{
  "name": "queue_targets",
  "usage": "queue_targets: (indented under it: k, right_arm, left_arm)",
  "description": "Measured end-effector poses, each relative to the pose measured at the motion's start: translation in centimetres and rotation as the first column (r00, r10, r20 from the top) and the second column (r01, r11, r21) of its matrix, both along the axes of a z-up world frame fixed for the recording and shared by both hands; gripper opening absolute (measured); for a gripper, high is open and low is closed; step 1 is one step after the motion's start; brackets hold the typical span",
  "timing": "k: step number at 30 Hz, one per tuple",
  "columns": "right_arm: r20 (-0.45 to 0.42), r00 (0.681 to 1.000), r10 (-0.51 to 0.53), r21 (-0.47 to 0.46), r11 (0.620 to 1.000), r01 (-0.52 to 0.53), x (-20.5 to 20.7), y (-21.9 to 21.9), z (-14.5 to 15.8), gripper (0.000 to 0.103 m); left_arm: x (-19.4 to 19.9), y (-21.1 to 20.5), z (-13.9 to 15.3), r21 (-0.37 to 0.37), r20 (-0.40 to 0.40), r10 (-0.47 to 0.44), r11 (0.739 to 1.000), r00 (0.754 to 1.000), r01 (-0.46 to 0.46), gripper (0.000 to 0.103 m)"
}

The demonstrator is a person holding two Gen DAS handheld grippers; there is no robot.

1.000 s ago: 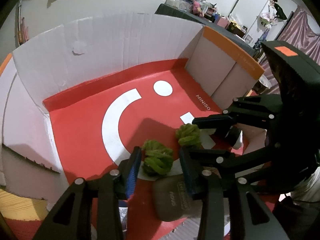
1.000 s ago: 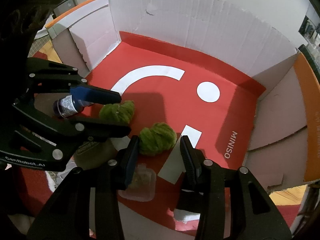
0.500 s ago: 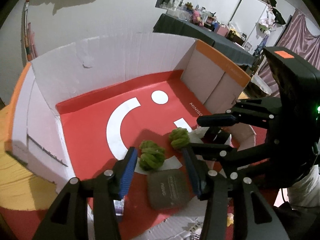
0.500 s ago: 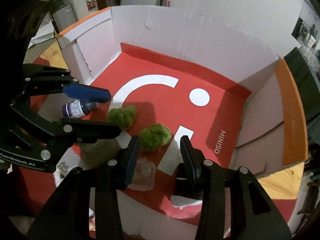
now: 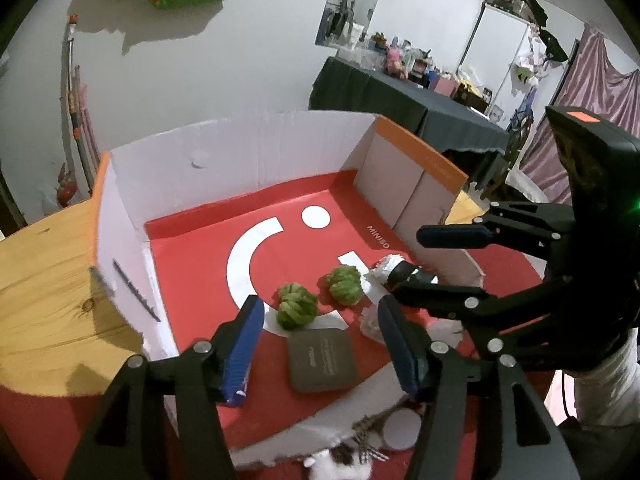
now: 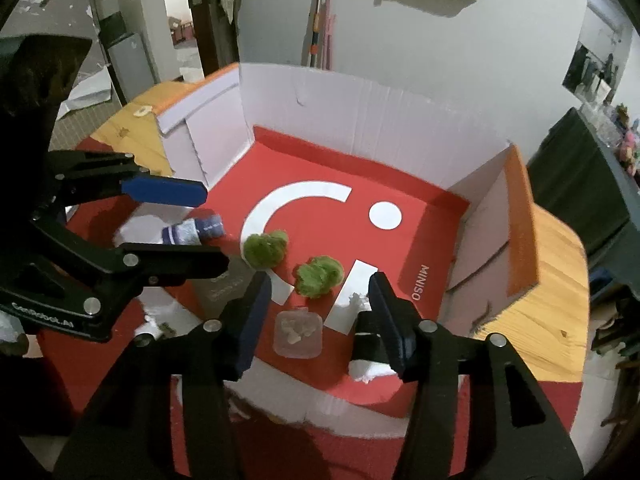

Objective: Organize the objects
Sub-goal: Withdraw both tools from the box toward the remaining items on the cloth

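Inside box [image 5: 240, 148]: two green yarn balls [image 5: 297, 306] | grey pouch [image 5: 322, 360] | bottle [image 6: 194, 230]

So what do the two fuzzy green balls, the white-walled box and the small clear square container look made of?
The two fuzzy green balls look like wound yarn or wool: matte, with loose strands. The white-walled box looks like corrugated cardboard, with fine ribbing and torn edges, and a glossy red printed floor. The small clear square container seems to be translucent plastic, its pale contents showing through.
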State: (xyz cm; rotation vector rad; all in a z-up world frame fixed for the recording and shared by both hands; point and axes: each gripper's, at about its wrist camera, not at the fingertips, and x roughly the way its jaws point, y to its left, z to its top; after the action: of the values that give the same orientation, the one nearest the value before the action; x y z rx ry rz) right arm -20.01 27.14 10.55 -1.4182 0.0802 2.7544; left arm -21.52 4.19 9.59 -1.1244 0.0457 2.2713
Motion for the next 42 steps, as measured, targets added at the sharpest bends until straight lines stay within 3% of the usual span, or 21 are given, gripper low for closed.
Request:
queue_targets:
  k: [5, 21, 29, 35, 42]
  right_arm:
    - [-0.054, 0.998, -0.020, 0.011, 1.000, 0.021, 2.3, -0.5, 2.1, 0.057]
    - [-0.198, 0.979, -0.054, 0.032, 0.998, 0.061, 8.9, -4.4, 5.2, 0.073]
    - [-0.262, 0.958, -0.116, 0.020, 0.992, 0.126, 12.4, -5.2, 4.9, 0.080]
    - [-0.304, 0.936, -0.176, -0.015, 0.984, 0.180, 14.8, -5.3, 4.2, 0.086]
    - [-0.298, 0.927, -0.226, -0.040, 0.974, 0.225, 16.4, -5.4, 2.2, 0.086]
  left_arm:
    - [1.7, -1.0, 1.1, 0.019, -0.044, 0.038, 0.999, 0.998, -0.037, 0.073]
    - [8.0, -2.6, 2.8, 0.039, -0.172, 0.127, 0.992, 0.977, -0.122, 0.090]
    - [11.3, -3.1, 2.8, 0.077, -0.226, 0.175, 0.984, 0.958, -0.161, 0.103]
    - [13.2, -3.2, 2.0, 0.083, -0.245, 0.196, 0.980, 0.950, -0.181, 0.103]
    - [14.4, -3.6, -0.8, 0.089, -0.198, 0.240, 0.970, 0.950, -0.227, 0.103]
